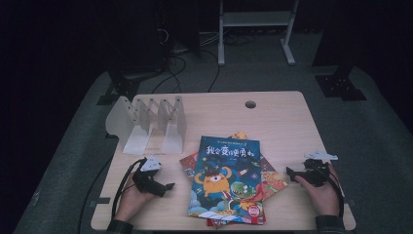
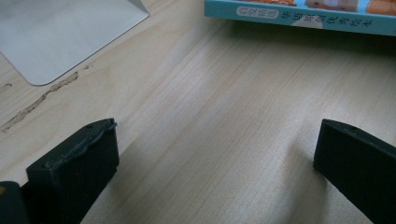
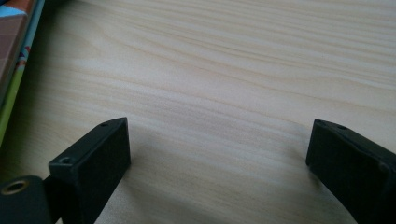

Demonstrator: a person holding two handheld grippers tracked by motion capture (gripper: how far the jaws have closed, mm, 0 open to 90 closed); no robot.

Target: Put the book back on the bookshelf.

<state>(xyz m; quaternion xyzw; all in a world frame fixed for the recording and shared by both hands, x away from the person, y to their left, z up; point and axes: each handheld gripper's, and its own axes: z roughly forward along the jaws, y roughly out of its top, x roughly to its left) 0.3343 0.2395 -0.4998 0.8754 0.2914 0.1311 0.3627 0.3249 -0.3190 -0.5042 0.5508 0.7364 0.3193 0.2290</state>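
Note:
A stack of picture books (image 1: 226, 183) lies in the middle of the wooden table (image 1: 282, 122), the top one blue with an orange monster on its cover. My left gripper (image 1: 168, 186) rests on the table left of the stack, open, with bare wood between its jaws (image 2: 212, 154). The blue book's edge (image 2: 299, 18) lies ahead of it. My right gripper (image 1: 290, 172) rests right of the stack, also open over bare wood (image 3: 219, 154). The edges of the books (image 3: 16, 46) run along the left side of the right gripper view.
A white folding book rack (image 1: 148, 122) stands at the table's back left; its flat base (image 2: 60, 32) lies ahead of the left gripper. A round cable hole (image 1: 250, 104) sits near the table's far edge. Cables trail from both grippers.

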